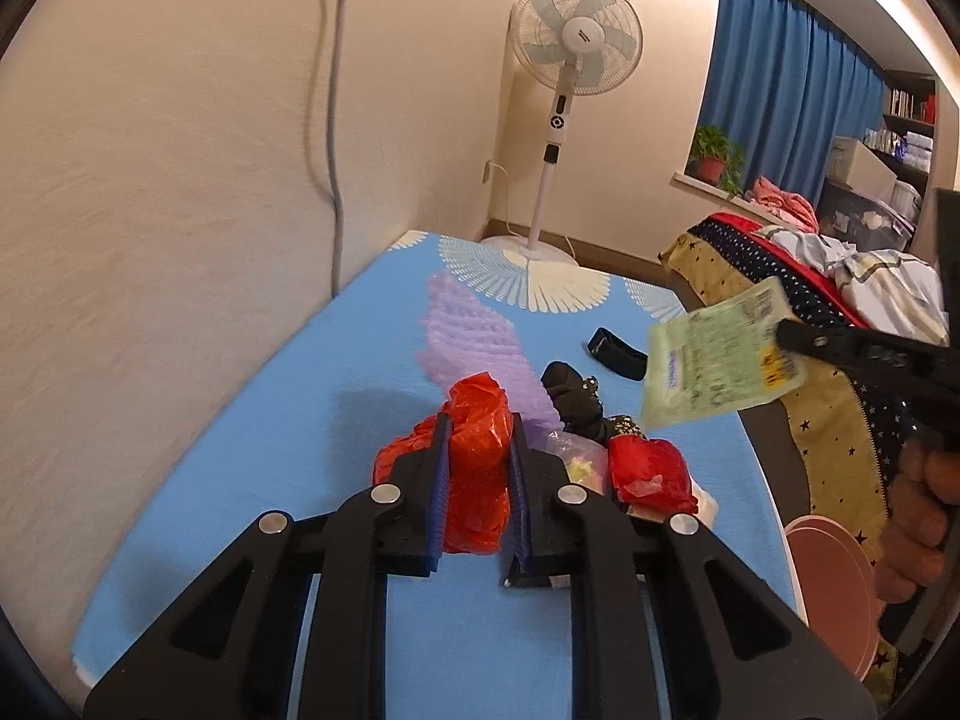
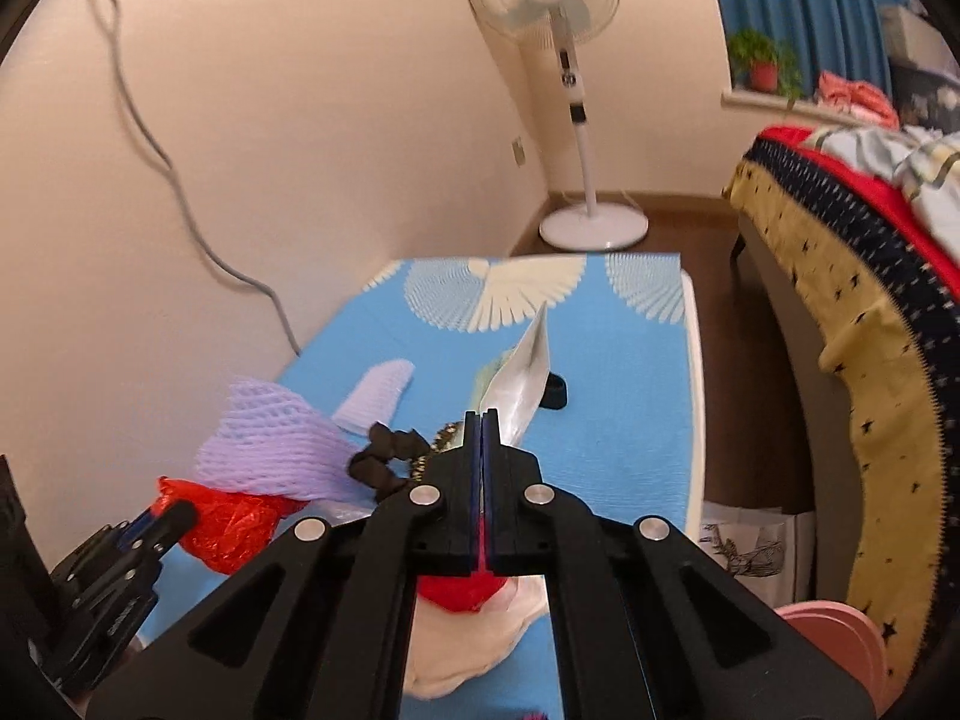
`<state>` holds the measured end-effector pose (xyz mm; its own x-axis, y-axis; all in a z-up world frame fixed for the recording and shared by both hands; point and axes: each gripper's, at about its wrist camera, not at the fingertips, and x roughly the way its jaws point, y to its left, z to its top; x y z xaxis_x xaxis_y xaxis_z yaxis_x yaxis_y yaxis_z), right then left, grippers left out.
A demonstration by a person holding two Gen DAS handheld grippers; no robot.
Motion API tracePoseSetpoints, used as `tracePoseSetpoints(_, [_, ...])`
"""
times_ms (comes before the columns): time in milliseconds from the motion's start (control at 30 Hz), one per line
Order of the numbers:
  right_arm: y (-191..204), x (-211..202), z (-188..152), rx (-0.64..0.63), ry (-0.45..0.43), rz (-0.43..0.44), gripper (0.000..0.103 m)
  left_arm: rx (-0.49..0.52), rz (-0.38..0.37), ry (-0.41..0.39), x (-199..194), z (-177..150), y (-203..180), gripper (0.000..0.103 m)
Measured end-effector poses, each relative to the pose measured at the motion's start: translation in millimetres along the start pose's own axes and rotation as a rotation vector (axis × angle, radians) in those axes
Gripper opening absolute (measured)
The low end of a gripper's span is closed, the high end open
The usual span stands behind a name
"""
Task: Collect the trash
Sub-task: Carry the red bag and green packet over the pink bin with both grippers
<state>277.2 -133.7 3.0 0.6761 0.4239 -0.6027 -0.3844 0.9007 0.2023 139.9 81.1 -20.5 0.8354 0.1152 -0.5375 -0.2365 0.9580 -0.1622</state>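
Right hand-held gripper (image 2: 482, 420) pinches the green wrapper (image 1: 720, 354) aloft, clear of the bench (image 1: 270, 420), ready to bin | my left hand-held gripper (image 1: 477, 426) straddles the red bag (image 1: 477, 468), fingers part-spread, not clamped | purple foam net (image 1: 474, 348) lies just beyond.

The right gripper (image 2: 482, 420) is clamped on a silvery wrapper (image 2: 522, 372) held edge-on above the blue table (image 2: 630, 396). At lower left the left gripper (image 2: 174, 516) touches a red bag (image 2: 231, 525), just beside purple foam netting (image 2: 270, 450). A fan (image 2: 558, 0) stands behind.
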Motion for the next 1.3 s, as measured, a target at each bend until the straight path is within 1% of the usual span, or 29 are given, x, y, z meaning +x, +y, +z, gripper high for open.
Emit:
tracePoseSetpoints(200, [11, -48, -7, -0.030, -0.075, -0.027, 0.000, -0.006, 0.025, -0.025, -25, 0, 5, 0.017])
tracePoseSetpoints(333, [17, -78, -16, -0.041, -0.116, -0.059, 0.001, -0.002, 0.061, -0.046, -43, 3, 7, 0.017])
tracePoseSetpoints(433, [18, -102, -26, -0.048, -0.146, -0.091, 0.000, -0.022, 0.079, -0.054, -54, 4, 12, 0.017])
tracePoseSetpoints(667, [9, -143, -45, -0.030, -0.190, -0.155, 0.001, -0.019, 0.069, -0.105, -82, 6, 9, 0.017])
tracePoseSetpoints(833, [3, -167, -56, -0.007, -0.219, -0.186, 0.001, -0.011, 0.039, -0.141, -97, 11, 4, 0.017])
tracePoseSetpoints(1100, [-6, -190, -68, 0.011, -0.245, -0.224, 0.001, 0.011, -0.034, -0.159, -109, 10, -13, 0.017])
tracePoseSetpoints(1167, [-9, -192, -70, 0.015, -0.248, -0.236, 0.001, 0.013, -0.058, -0.158, -107, 10, -20, 0.017])
tracePoseSetpoints(1300, [-13, -200, -74, 0.022, -0.254, -0.263, 0.001, 0.033, -0.136, -0.148, -103, 9, -38, 0.017])
